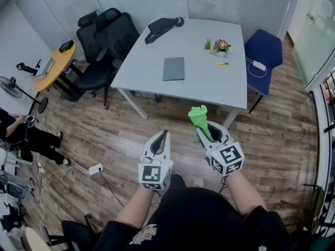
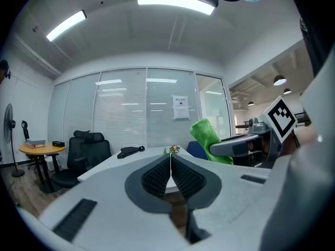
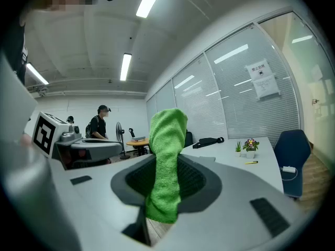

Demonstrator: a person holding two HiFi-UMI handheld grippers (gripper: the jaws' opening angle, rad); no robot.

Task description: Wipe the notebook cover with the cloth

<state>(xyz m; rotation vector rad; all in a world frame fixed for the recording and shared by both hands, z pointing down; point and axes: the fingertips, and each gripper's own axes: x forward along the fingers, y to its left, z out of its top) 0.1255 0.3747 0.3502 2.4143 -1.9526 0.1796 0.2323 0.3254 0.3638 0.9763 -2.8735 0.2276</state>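
A grey notebook [image 1: 174, 68] lies flat near the middle of the white table [image 1: 141, 61], well ahead of both grippers. My right gripper [image 1: 205, 127] is shut on a green cloth [image 1: 199, 118], which sticks up past its jaws; in the right gripper view the green cloth [image 3: 166, 161] hangs between the pads. My left gripper [image 1: 164, 135] is shut with nothing in it; the left gripper view shows its pads [image 2: 155, 178] pressed together. Both grippers are held above the wooden floor, short of the table's near edge. The left gripper view also catches the cloth [image 2: 210, 140] and the right gripper's marker cube [image 2: 282, 117].
On the table's far side lie a black bag [image 1: 162, 26], small potted plants [image 1: 219, 46] and a yellow pen [image 1: 221, 64]. Black office chairs [image 1: 102, 41] stand to the left, a blue chair [image 1: 263, 54] to the right. A person [image 1: 29, 135] sits at the far left by a round table [image 1: 56, 65].
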